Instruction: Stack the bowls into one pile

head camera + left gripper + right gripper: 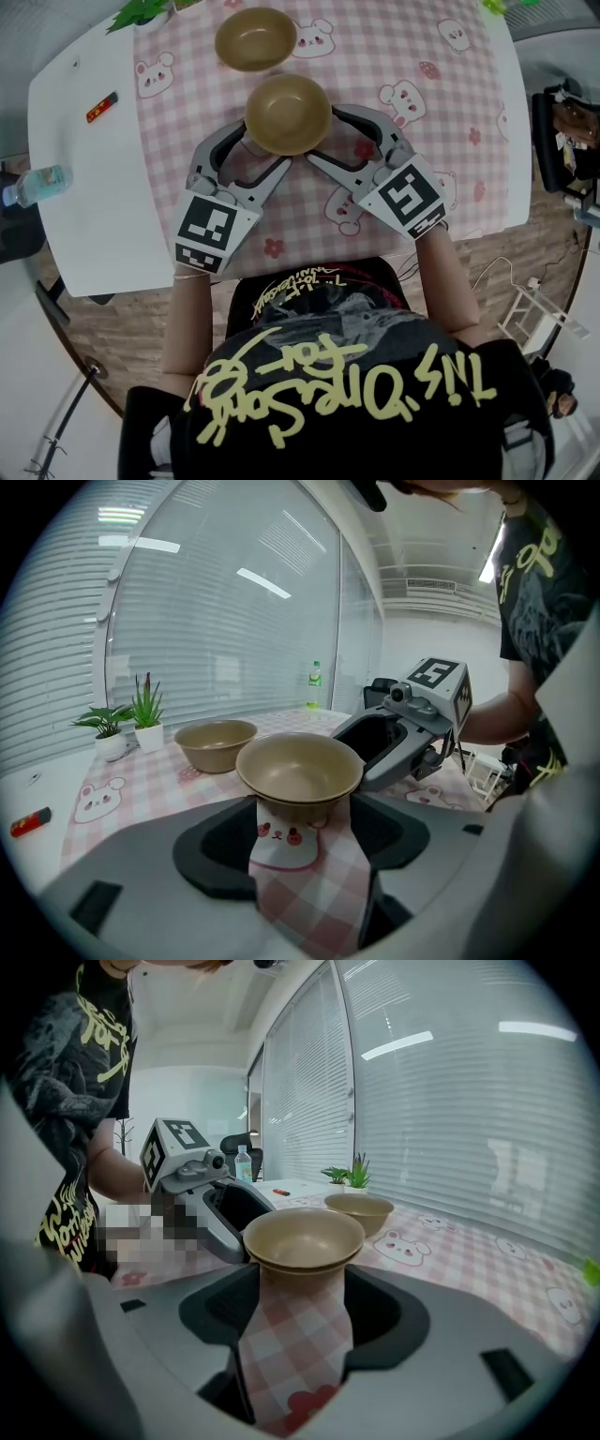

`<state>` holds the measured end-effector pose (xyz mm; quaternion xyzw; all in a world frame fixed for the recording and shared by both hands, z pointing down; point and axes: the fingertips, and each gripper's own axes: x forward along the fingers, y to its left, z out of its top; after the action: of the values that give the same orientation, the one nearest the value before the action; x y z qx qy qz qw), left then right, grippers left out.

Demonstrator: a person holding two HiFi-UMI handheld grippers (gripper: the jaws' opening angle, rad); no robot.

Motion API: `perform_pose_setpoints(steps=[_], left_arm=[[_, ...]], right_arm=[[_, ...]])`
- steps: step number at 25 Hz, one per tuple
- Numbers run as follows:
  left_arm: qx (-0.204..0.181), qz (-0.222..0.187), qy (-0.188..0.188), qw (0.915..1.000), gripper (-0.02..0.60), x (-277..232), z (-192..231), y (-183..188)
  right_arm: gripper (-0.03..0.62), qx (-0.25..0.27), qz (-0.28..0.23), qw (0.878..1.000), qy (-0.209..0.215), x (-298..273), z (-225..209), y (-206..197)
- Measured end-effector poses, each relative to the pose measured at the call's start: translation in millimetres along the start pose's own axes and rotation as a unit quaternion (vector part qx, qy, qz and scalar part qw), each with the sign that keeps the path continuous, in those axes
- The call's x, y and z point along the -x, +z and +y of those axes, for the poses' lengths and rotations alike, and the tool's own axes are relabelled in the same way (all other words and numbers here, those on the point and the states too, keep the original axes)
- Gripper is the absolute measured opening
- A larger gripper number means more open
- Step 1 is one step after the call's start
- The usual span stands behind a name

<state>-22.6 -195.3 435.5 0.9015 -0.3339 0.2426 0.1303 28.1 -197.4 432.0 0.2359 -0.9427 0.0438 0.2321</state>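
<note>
black shirt with yellow lettering [347, 375] fills the bottom of the head view. both forearms reach forward from it to the middle of the frame, bent inward so the two tools meet in a v.

left gripper [265, 155] comes in from the lower left and right gripper [323, 136] from the lower right. each has its jaws spread wide and grips nothing. between them, at the tips, is the near tan round bowl [288, 114], upright, its base narrowing into the gap of each pair. i cannot tell whether the tips touch its wall, or whether it rests on the pink checked cloth with bear prints [450, 103] or is borne up a little.

a second rim shows just under the first in the right gripper view, so the near bowl looks like two nested together. the far bowl, a matching tan round one [255, 37], stands alone toward the top of the frame, just beyond, on the same cloth over the white table [84, 187].

these look light, stiff and smooth-walled, probably moulded plastic, so not fragile but likely to slip. one jaw inside the rim and one outside seems the surest hold. a squeeze across the curved outer wall could make the bowl pop upward. kept level, the nested pair should not part.
</note>
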Motion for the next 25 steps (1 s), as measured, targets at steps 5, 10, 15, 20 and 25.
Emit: perform_pose_setpoints(steps=[5,10,15,20,25], left_arm=[[0.0,-0.003,-0.004,1.0,0.307,1,0,1],[-0.004,-0.005,-0.01,0.9999,0.307,3,-2,1],[-0.016,-0.007,-0.014,0.9997,0.307,11,-4,2],[-0.029,-0.017,-0.015,0.9993,0.307,22,-1,9],[-0.042,-0.025,-0.015,0.9987,0.307,38,0,16]], right_arm=[[0.268,0.006,0.0,1.0,-0.006,-2,0,0],[0.268,0.008,0.005,1.0,-0.015,-1,4,1],[0.268,0.008,0.004,1.0,-0.024,2,11,6],[0.268,0.016,-0.004,0.999,-0.038,2,15,19],[0.268,0.026,-0.006,0.998,-0.049,4,24,32]])
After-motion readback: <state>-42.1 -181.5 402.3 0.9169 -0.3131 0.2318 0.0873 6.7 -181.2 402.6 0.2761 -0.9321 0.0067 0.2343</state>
